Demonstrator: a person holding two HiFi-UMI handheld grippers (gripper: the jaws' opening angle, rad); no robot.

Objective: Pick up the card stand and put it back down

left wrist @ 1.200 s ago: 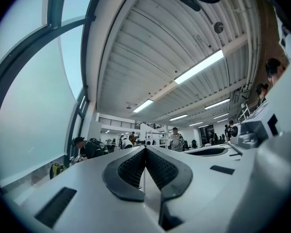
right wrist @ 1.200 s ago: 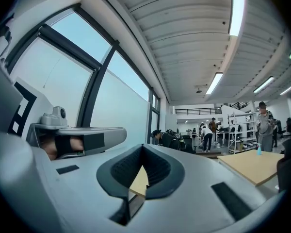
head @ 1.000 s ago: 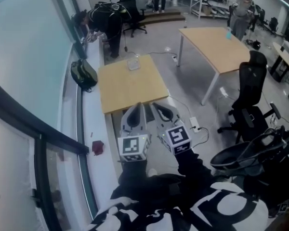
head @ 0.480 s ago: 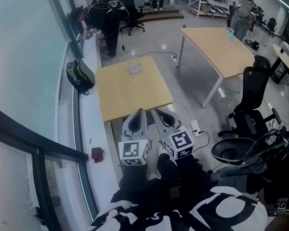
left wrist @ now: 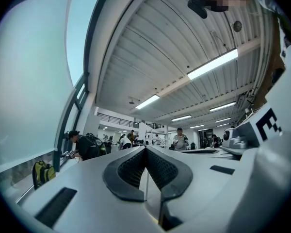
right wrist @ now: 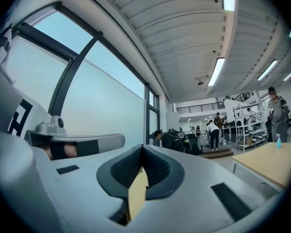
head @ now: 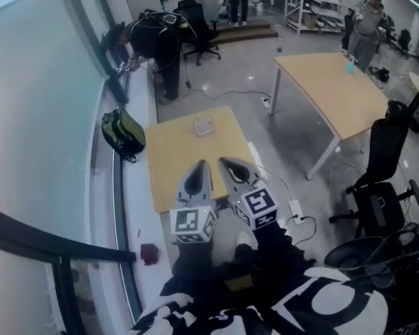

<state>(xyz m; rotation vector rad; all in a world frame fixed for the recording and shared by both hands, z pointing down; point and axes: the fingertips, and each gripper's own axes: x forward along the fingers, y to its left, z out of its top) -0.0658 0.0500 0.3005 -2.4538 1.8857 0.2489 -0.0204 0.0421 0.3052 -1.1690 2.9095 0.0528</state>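
Closer than a second ago, the desk (head: 169, 160) now runs beneath both my tools. Left tool (head: 200, 165), jaws pressed together on nothing, points almost straight at the card stand (head: 204, 125), well ahead on the desk's far half. Right tool (head: 225, 162), likewise closed and empty, rides just beside, slightly off line; left looks better placed.

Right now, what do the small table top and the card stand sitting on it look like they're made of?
Table top: probably light wood or a wood-look laminate with a matte finish. It shows an even tan colour and no glare. Card stand: a pale greyish piece, possibly clear or light plastic, but it is too small in the head view to be sure.
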